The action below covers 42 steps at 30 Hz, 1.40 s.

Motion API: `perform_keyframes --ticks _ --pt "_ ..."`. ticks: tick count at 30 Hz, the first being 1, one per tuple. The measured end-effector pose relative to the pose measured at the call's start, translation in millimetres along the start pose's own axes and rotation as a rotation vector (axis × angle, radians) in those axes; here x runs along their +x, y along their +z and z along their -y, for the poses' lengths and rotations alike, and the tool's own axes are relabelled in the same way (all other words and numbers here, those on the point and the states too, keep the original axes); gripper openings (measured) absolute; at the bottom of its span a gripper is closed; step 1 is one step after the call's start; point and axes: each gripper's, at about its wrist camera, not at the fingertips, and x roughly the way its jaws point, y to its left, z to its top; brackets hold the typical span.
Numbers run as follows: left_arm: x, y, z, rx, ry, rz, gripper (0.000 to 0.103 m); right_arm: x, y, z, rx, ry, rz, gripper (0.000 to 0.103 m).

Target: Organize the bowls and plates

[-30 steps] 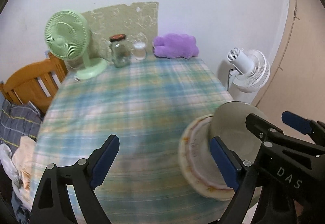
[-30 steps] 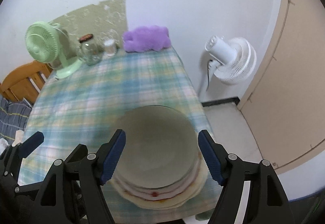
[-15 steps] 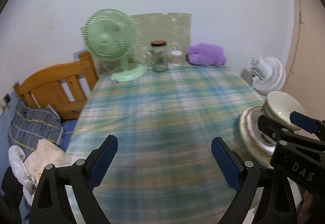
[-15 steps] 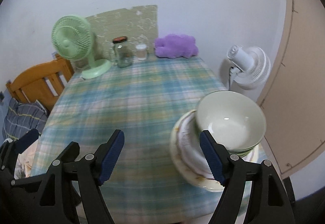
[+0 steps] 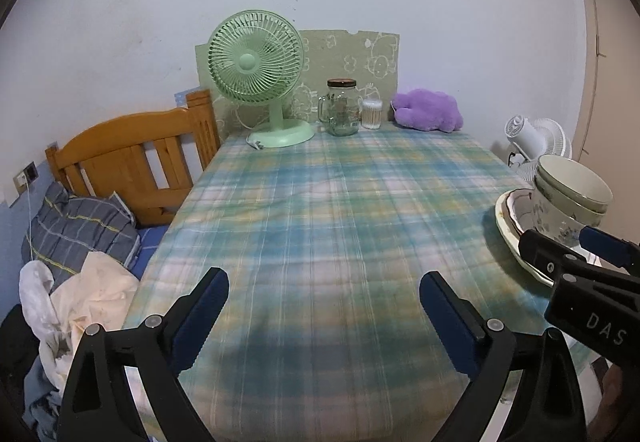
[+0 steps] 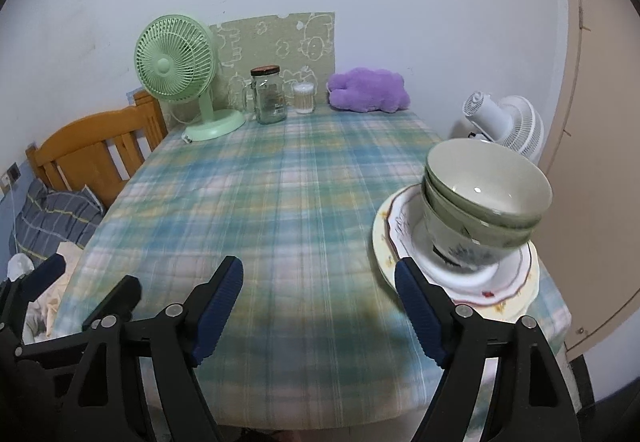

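1. Checked cloth fills the left wrist view: the table (image 5: 320,226) lies bare down its middle, and the left gripper (image 5: 324,306) hangs over the near edge with its blue pads spread wide and nothing between them. Its jaws have just been opening further. Off at the right edge sit the stacked bowls (image 5: 572,197) on the plates (image 5: 510,215), and the right gripper (image 5: 580,254) pokes in just beside them. Along the far wall stand a green fan (image 5: 256,61), a glass jar (image 5: 342,107) and a purple plush toy (image 5: 428,111), well clear of the dishes.

2. Over to the right wrist view: the right gripper (image 6: 320,306) is also released, empty, and has just been widening too. The bowls (image 6: 486,197) are nested and lean a little on the plates (image 6: 456,270). That pile sits right of the right-hand pad, not between the pads, close to the table's right edge.

3. My read: the pile looks finished, and both hands appear clear of it. If more sorting remains, the next move calls for a careful reach, because that leaning stack near the edge could tip with a nudge.
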Motion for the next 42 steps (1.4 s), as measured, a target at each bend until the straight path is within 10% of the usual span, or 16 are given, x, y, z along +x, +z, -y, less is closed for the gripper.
perform_keyframes --ticks 42 --pt "-48 -14 -14 -0.052 -0.021 0.084 0.103 -60 -27 -2 -0.021 -0.048 0.089 0.088"
